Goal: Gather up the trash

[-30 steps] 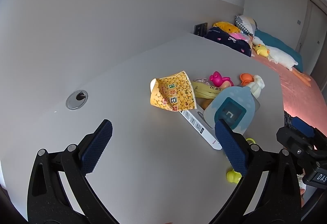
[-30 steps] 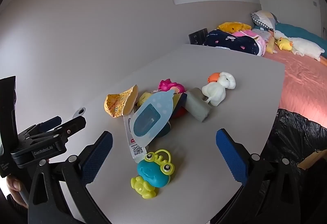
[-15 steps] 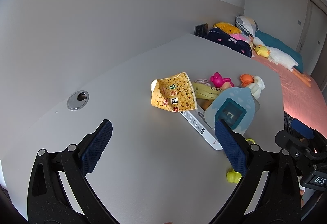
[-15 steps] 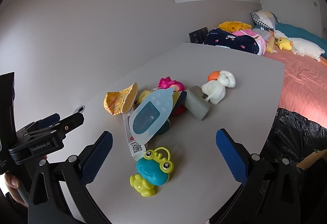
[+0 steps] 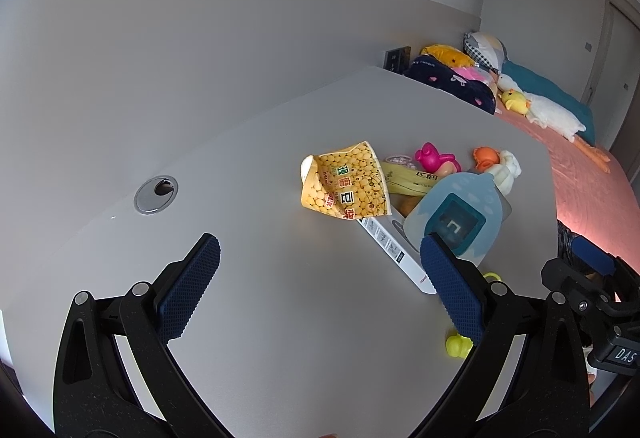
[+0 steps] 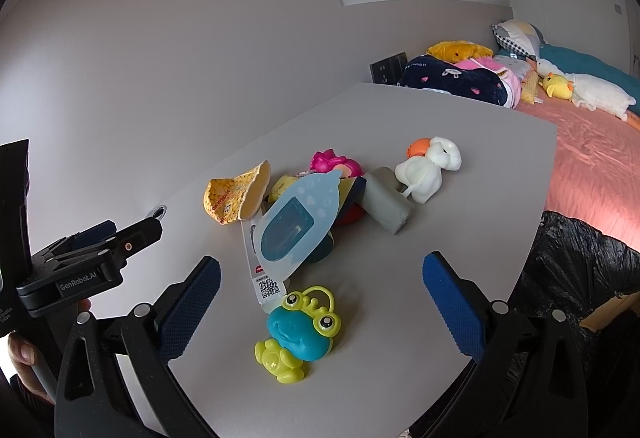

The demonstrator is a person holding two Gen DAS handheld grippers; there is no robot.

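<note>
While two tools (image 5: 320, 278) (image 6: 320, 300) gape, one wrapper (image 5: 346, 180) lies.

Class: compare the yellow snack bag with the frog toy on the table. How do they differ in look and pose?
The yellow snack bag is crumpled, torn open and printed with beans and writing; the frog toy is smooth, moulded plastic in blue and lime. The bag lies at the pile's far-left edge, while the frog sits alone, nearest the right tool. Both rest on the table, ungripped.

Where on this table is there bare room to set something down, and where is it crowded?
Bare: the near-left stretch of the table between the cable grommet and the yellow snack bag; also the far end toward the bed. Crowded: the cluster from the snack bag to the white plush toy, with the frog toy in front.
</note>
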